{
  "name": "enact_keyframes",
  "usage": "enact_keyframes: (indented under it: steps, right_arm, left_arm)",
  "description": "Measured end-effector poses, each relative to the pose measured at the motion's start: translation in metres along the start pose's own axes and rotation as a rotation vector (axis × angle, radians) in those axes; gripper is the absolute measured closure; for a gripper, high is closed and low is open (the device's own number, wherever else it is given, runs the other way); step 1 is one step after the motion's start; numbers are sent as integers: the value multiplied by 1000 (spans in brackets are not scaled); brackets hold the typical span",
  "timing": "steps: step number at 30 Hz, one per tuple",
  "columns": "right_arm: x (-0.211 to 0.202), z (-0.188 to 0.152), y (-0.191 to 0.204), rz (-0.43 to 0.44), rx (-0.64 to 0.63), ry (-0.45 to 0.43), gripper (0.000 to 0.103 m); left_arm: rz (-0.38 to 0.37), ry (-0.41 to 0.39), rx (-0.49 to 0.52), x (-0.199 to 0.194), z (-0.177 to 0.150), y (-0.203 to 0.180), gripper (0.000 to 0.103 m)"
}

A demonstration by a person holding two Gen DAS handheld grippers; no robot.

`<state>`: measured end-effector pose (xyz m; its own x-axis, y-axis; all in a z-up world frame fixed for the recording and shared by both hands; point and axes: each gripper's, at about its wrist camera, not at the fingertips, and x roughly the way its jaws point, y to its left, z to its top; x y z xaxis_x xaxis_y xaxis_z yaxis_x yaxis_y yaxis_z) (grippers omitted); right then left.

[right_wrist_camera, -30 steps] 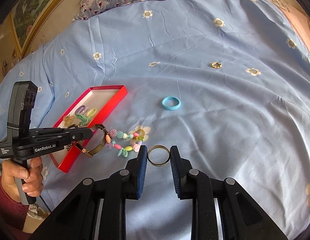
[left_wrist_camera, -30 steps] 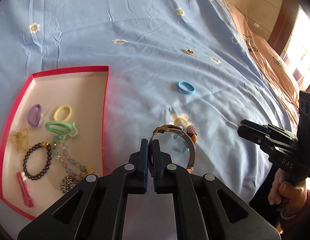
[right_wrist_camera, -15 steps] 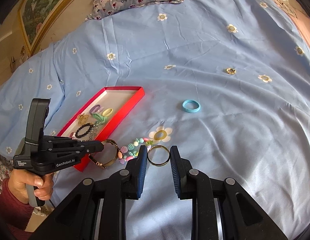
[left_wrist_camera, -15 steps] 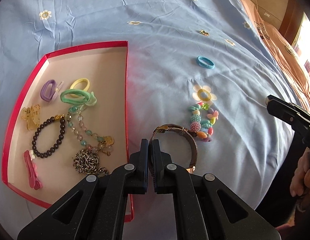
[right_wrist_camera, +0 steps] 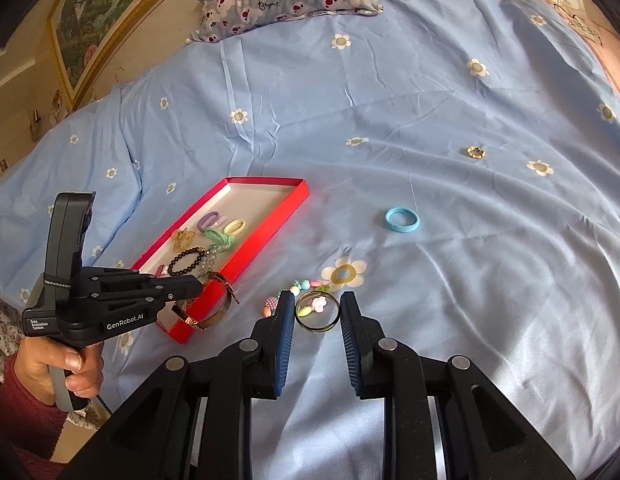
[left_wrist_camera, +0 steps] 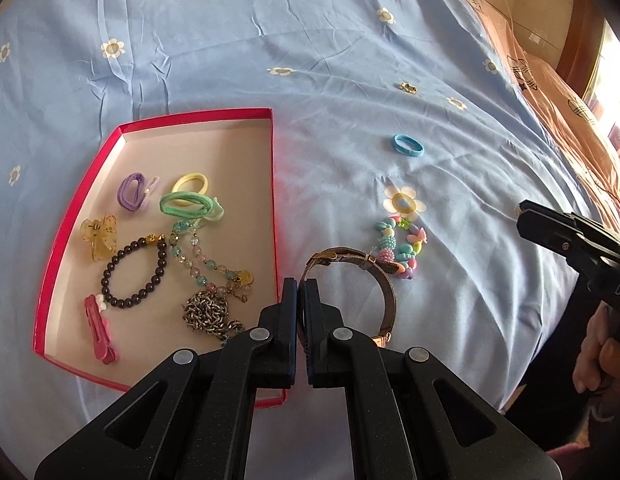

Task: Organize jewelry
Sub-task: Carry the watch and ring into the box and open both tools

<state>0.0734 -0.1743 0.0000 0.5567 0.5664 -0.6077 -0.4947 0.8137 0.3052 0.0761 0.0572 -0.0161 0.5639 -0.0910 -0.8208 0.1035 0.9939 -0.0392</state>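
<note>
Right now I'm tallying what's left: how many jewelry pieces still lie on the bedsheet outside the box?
3: a blue ring, a small gold ring farther back, and a colorful bead bracelet beside the box.

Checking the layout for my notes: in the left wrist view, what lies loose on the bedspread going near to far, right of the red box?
Colourful bead bracelet → blue ring → small gold ring.
</note>
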Motion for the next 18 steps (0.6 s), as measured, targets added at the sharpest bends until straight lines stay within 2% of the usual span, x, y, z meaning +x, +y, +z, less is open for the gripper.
enact_keyframes:
  steps: [10, 18]
  right_arm:
    - [9, -1, 18, 37, -23, 25, 80]
    - [23, 0, 44, 79, -70, 50, 80]
  left_arm:
    - [-27, -41, -87, -22, -13, 21, 101]
    - [-2, -63, -157, -33, -24, 47, 101]
